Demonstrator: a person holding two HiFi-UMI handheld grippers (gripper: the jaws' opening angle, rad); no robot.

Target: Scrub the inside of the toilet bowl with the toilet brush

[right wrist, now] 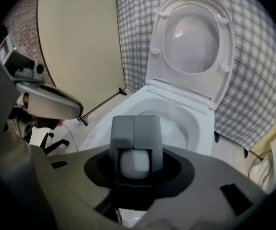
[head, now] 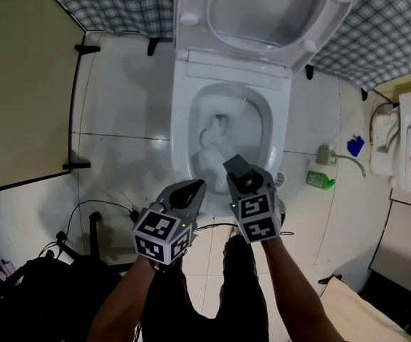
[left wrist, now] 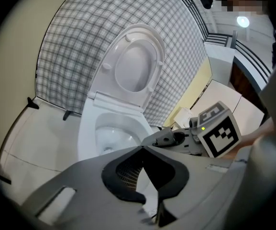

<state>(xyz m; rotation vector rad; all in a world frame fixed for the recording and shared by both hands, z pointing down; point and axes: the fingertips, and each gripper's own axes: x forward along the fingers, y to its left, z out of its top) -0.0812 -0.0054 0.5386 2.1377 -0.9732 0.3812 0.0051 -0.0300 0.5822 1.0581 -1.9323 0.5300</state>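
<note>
Nearest, the left tool point(head: 189, 189) hangs with its jaws together on nothing, just short of the near rim of the toilet bowl point(head: 182, 120). Beside it, the right tool point(head: 242, 179) is clamped on the toilet brush point(head: 236, 168) by its grey handle.

The grip sits at the handle's very end, so hard scrubbing could twist the brush in the jaws or let it slip. A quick stroke might flick water over the rim onto the floor point(head: 120, 169) or knock the raised seat point(head: 198, 6).

The bowl is white and oval, with water low inside. What seems to be the brush's pale head point(head: 211, 138) lies deep in it, left of centre.
</note>
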